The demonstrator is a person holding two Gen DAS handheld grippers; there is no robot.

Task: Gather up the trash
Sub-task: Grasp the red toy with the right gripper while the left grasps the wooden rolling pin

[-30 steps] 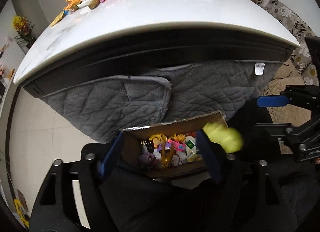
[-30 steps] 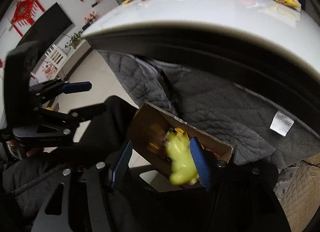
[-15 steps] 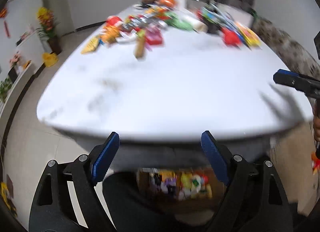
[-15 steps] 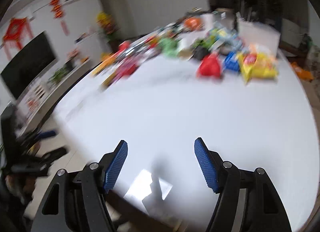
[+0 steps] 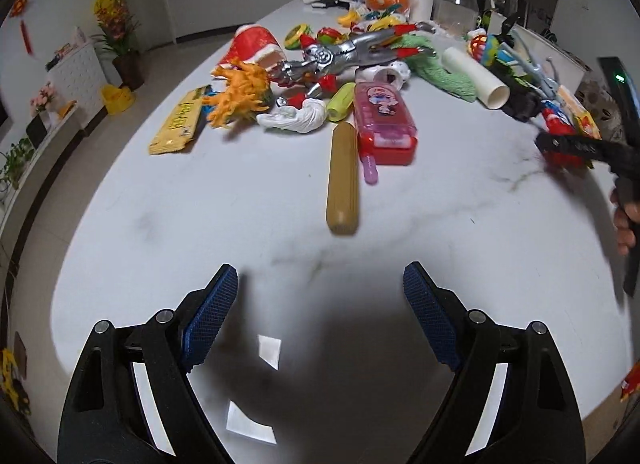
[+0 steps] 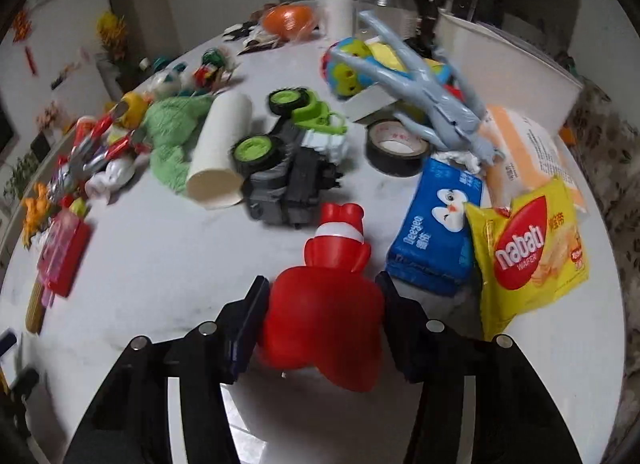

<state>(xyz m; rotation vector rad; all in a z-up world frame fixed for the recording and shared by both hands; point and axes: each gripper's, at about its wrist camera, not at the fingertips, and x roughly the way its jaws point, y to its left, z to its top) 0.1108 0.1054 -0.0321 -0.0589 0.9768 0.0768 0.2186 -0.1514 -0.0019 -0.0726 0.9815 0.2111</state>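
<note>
My right gripper has its jaws around a red rubber toy lying on the white table; the pads touch or nearly touch its sides. The right gripper also shows at the right edge of the left wrist view over the red toy. My left gripper is open and empty above bare tabletop. Ahead of it lie a tan cylinder, a pink-red case and an orange spiky toy.
Beside the red toy lie a blue tissue pack, a yellow wafer bag, a grey-green toy truck, a white tube, black tape and a blue figure. Floor and flowers are at the left.
Both grippers rose from the cardboard box below the table up over the tabletop. The yellow toy left the right gripper. The right gripper now brackets the red toy.
</note>
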